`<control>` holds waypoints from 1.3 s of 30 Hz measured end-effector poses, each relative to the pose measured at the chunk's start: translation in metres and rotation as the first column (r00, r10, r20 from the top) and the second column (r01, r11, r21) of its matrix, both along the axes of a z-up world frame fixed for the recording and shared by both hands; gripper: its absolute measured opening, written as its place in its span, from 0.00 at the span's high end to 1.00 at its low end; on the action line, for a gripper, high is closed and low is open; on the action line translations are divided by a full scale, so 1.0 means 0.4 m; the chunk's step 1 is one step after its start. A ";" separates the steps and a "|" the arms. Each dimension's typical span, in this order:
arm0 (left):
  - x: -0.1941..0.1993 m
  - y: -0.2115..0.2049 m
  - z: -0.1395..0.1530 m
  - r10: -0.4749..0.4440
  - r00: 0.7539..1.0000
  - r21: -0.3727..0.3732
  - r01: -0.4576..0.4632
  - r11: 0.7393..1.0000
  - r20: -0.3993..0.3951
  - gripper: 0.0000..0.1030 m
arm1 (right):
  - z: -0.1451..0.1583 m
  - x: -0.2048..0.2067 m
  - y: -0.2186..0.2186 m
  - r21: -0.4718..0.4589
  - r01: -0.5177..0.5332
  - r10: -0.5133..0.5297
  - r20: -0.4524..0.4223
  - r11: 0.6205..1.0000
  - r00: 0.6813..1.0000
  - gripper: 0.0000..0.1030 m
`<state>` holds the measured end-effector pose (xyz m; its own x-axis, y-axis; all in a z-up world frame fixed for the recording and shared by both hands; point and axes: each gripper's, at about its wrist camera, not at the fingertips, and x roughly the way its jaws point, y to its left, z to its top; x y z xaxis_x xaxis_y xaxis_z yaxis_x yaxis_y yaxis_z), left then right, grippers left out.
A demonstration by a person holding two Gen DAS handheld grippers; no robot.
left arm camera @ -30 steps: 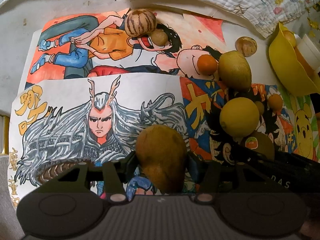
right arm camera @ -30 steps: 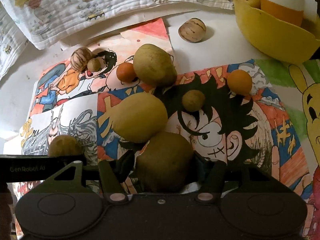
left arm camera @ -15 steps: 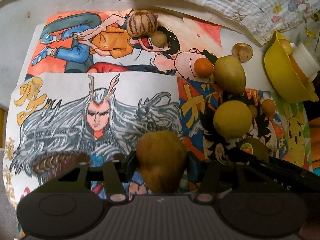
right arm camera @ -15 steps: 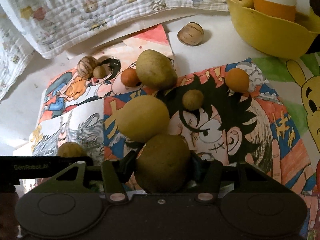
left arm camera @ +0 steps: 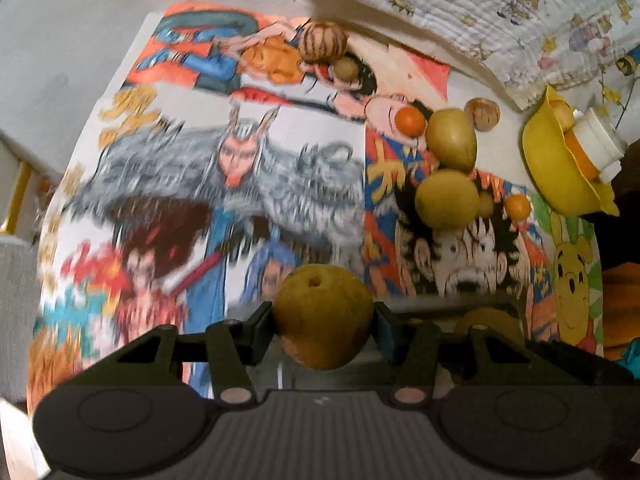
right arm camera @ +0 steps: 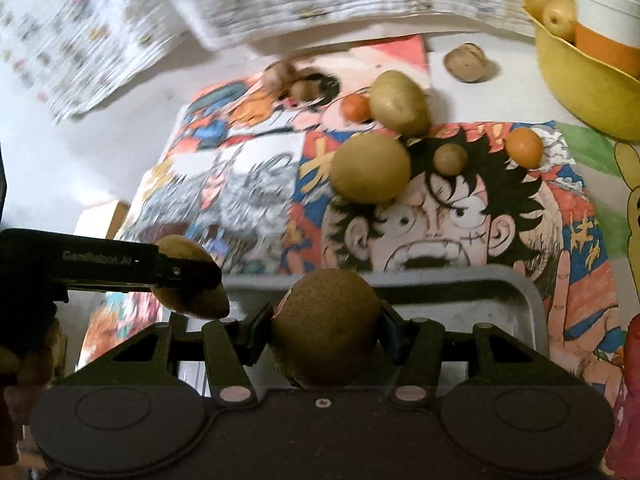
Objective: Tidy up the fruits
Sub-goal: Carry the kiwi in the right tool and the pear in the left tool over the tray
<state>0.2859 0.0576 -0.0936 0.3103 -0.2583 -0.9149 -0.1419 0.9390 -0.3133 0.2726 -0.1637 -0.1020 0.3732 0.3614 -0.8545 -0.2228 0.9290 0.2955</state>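
My left gripper [left arm camera: 323, 322] is shut on a brown-yellow pear [left arm camera: 322, 314], held above the cartoon posters; it also shows in the right wrist view [right arm camera: 188, 276]. My right gripper [right arm camera: 326, 328] is shut on a brown kiwi [right arm camera: 326, 326], held over the near rim of a grey tray [right arm camera: 516, 280]. Loose fruit lies on the posters: two big yellow-green pears [right arm camera: 370, 168] [right arm camera: 400, 102], two small oranges [right arm camera: 525, 147] [right arm camera: 356, 107], a small brown fruit [right arm camera: 451, 159] and striped melons [right arm camera: 466, 62] [left arm camera: 323, 42].
A yellow bowl [right arm camera: 576, 84] with a fruit and a white-and-orange cup stands at the back right. A quilted cartoon blanket [left arm camera: 500, 12] lies along the back. The posters [left arm camera: 240, 184] cover the white table.
Both grippers have pulled back toward me and risen, each still holding its fruit. The grey tray has come into the right wrist view under the kiwi.
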 end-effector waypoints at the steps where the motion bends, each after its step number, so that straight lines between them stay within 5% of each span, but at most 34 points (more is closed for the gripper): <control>1: -0.016 -0.003 0.000 0.004 1.000 0.000 -0.004 1.000 -0.004 0.46 | 0.001 -0.011 0.002 -0.005 -0.026 0.026 0.002 1.000 1.000 0.45; 14: -0.225 -0.035 -0.010 0.077 0.995 -0.005 -0.077 0.997 -0.057 0.46 | -0.006 -0.179 0.034 -0.084 -0.301 0.303 0.005 0.950 0.953 0.45; 39: -0.309 -0.080 0.008 0.080 0.996 0.036 -0.079 0.996 -0.031 0.45 | -0.040 -0.262 0.009 -0.194 -0.371 0.381 0.017 0.908 0.924 0.44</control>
<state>0.1621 0.0257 -0.0903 0.2982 -0.2021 -0.9329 -0.2260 0.9346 -0.2747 0.1677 -0.1602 -0.1178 0.2876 0.3231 -0.9016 -0.5771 0.8098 0.1061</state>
